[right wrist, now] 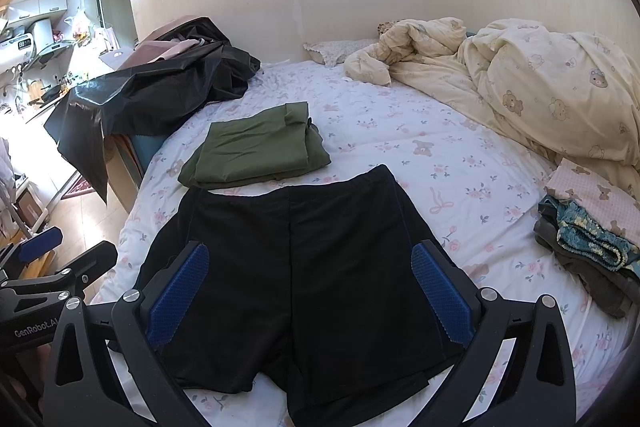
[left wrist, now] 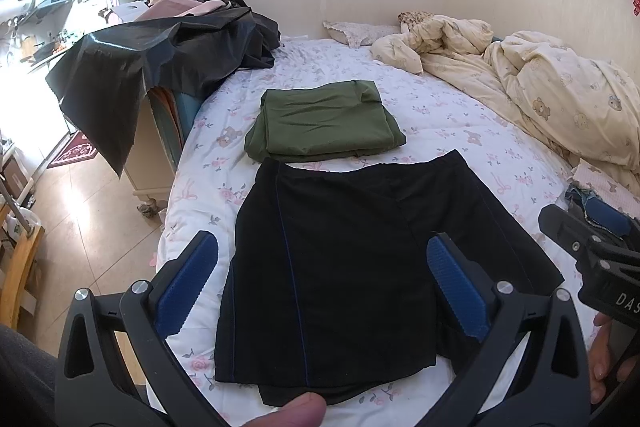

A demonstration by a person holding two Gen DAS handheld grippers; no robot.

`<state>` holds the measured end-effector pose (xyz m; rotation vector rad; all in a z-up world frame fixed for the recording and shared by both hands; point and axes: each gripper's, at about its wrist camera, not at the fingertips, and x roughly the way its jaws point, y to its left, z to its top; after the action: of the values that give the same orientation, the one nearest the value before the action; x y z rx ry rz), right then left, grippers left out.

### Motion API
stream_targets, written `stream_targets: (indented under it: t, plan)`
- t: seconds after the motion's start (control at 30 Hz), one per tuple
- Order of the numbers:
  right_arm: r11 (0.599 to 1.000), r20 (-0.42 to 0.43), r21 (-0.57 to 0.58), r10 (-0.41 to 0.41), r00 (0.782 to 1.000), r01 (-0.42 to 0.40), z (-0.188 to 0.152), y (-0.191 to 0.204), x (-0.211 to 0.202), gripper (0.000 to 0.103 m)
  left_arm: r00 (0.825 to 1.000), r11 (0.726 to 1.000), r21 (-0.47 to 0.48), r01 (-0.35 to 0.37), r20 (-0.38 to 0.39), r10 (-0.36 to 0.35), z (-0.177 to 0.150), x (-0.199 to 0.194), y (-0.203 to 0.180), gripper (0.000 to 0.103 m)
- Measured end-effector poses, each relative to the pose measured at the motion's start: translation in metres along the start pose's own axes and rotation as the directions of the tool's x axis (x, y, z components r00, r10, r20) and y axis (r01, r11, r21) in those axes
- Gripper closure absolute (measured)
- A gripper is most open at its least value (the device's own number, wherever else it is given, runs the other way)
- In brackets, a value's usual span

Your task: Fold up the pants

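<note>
Shorts point(right wrist: 296, 279): flat at bed point(right wrist: 460, 163) near edge.
Left gripper point(left wrist: 322, 285), right gripper point(right wrist: 308, 291): both apart, empty.
Risk: pinching one layer only; fold skews.

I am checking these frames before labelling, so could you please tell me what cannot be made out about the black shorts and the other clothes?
- Black shorts: near hem, right wrist view, cut off by the frame edge and gripper frame.
- Black shorts, left wrist view: near edge hidden by a thumb.
- Green garment: folded, type unclear.
- Clothes pile: individual items indistinguishable.
</note>
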<state>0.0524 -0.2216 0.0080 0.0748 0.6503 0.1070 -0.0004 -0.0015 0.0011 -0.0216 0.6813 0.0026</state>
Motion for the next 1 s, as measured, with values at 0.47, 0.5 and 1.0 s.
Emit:
stream_targets:
  t: [0.47,0.5,1.0]
  plan:
    - [1.0,-0.006,-0.003,0.001,1.0,-0.002,-0.0014,-0.0001,0.0021,0.0,1.0,1.0,0.003,-0.011,0.001,0.011,0.0005,0.0014,0.003,0.0]
    - [1.0,-0.009,-0.005,0.002,1.0,-0.002,-0.0045,0.0024,0.0033,0.0,1.0,1.0,0.003,-0.011,0.0,0.011,0.0005,0.0011,0.0023,0.0]
    - [1.0,-0.01,-0.005,0.004,1.0,-0.004,-0.0053,0.0031,0.0041,0.0,1.0,1.0,0.005,-0.012,0.001,0.012,0.0003,0.0008,0.0,0.0]
